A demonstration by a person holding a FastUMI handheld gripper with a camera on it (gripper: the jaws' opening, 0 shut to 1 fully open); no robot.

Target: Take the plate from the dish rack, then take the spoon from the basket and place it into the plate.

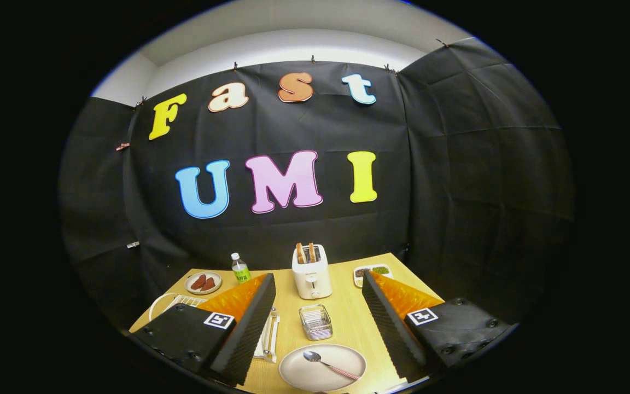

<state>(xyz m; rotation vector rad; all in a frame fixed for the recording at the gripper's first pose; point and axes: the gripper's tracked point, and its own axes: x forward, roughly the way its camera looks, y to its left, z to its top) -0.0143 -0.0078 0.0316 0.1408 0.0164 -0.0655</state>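
Tool (315, 306) fingers stand wide apart, empty, above the table (348, 317). Pink-handled metal spoon (328, 364) lies in the round beige plate (322, 366) between them, near the small wire basket (315, 322); placement appears complete.

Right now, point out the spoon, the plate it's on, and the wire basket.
spoon (313, 357), gripper view, on its bowl.
plate (293, 375), gripper view, on bare surface beside the spoon.
wire basket (315, 322), gripper view, on its mesh wall, just beyond the plate, between the open fingers.
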